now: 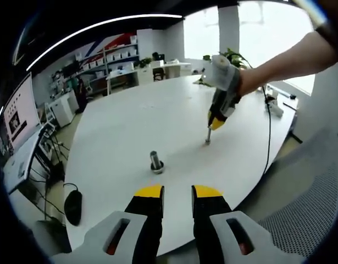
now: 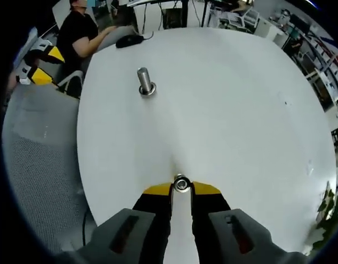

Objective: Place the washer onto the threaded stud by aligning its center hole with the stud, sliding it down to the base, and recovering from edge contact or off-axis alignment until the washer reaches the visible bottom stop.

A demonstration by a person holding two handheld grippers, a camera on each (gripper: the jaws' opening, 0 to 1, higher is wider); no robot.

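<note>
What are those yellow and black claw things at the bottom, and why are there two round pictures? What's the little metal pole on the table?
Those claws are grippers, pinching tools that a person holds, one in each hand. A small camera rides on each tool, so you get two round pictures.

In the left gripper view, the left gripper is open and holds nothing. Across the white table you can see the person's other hand with the right gripper.

In the right gripper view, the right gripper pinches a small metal ring, the washer.

The little pole is a threaded stud, like a bolt standing upright. The washer is meant to slide down over it. A black mouse lies near the table's edge.
</note>
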